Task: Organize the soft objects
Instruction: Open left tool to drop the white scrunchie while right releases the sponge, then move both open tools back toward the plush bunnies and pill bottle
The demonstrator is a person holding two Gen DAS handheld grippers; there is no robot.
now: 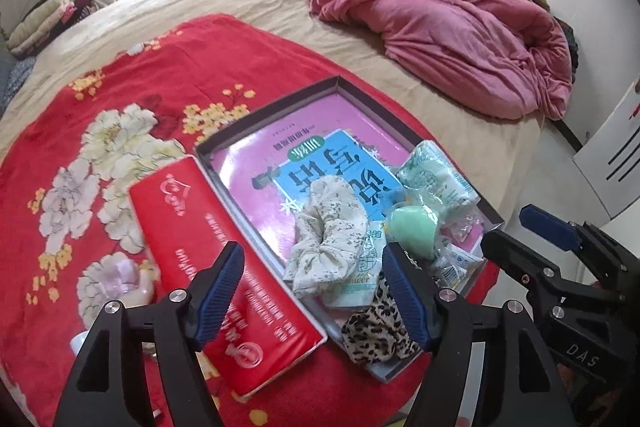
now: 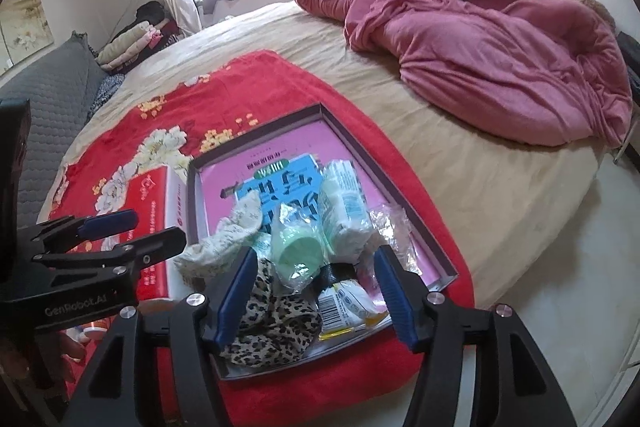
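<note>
A shallow pink-lined box (image 1: 280, 103) (image 2: 352, 135) lies on a red floral blanket (image 1: 120, 87). In it are a blue pack (image 1: 340, 163), a cream floral scrunchie (image 1: 332, 227) (image 2: 236, 227), a leopard-print scrunchie (image 1: 376, 335) (image 2: 276, 323), a wrapped green sponge (image 1: 412, 227) (image 2: 300, 247), a green tissue pack (image 1: 436, 171) (image 2: 344, 203) and small packets. A red tissue pack (image 1: 224, 267) (image 2: 148, 195) lies against the box's left side. My left gripper (image 1: 312, 255) (image 2: 156, 227) hovers open above the box's near left. Above the near heap my right gripper (image 2: 316, 255) (image 1: 516, 231) is open too, holding nothing.
A crumpled pink duvet (image 1: 440, 27) (image 2: 480, 47) fills the far right of the beige bed. Folded clothes (image 2: 132, 47) are piled by the window at the left. A pale pink item (image 1: 124, 279) lies left of the red pack. The bed edge and floor (image 2: 580, 227) are on the right.
</note>
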